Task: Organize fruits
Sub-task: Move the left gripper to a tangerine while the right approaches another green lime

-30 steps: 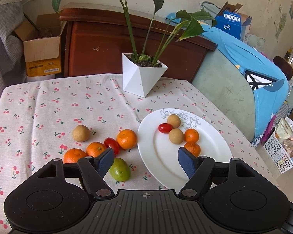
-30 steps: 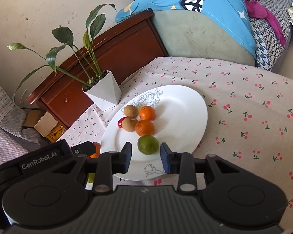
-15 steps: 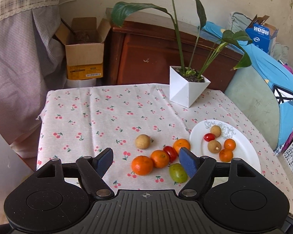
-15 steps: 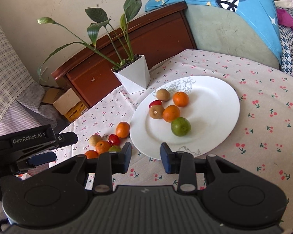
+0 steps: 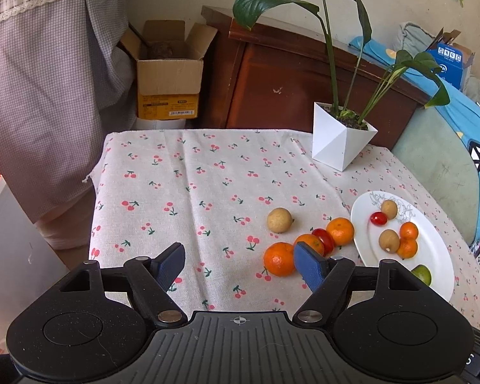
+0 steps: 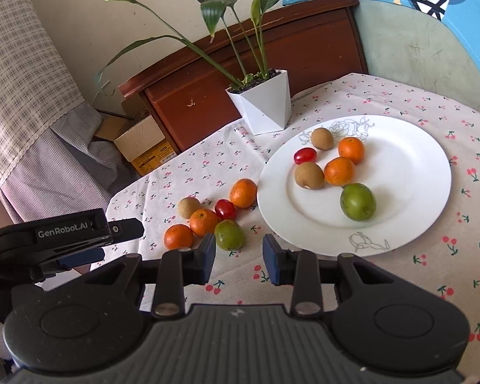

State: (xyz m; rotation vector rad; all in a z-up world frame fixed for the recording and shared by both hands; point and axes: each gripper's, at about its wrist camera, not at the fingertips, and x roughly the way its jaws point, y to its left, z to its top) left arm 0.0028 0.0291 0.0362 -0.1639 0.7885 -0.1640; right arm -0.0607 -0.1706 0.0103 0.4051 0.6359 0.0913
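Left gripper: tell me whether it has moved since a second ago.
Yes. The left gripper has pulled back and swung left: the white plate, earlier ahead between its fingers, now sits at the far right of its view.

Count by kind, from the right wrist view. Plate (image 6: 409, 160): one. Oranges: five, two on the plate (image 6: 351, 149) (image 6: 339, 171), three on the worktop (image 6: 243, 193) (image 6: 203, 222) (image 6: 178, 236). Brown fruits: three, two plated (image 6: 322, 138) (image 6: 308, 175), one off (image 6: 188, 207). Tomatoes: two, one plated (image 6: 305, 155), one off (image 6: 225, 209). Green fruits: two, one plated (image 6: 357, 201), one off (image 6: 229, 234). Potted plant (image 6: 262, 105): one.
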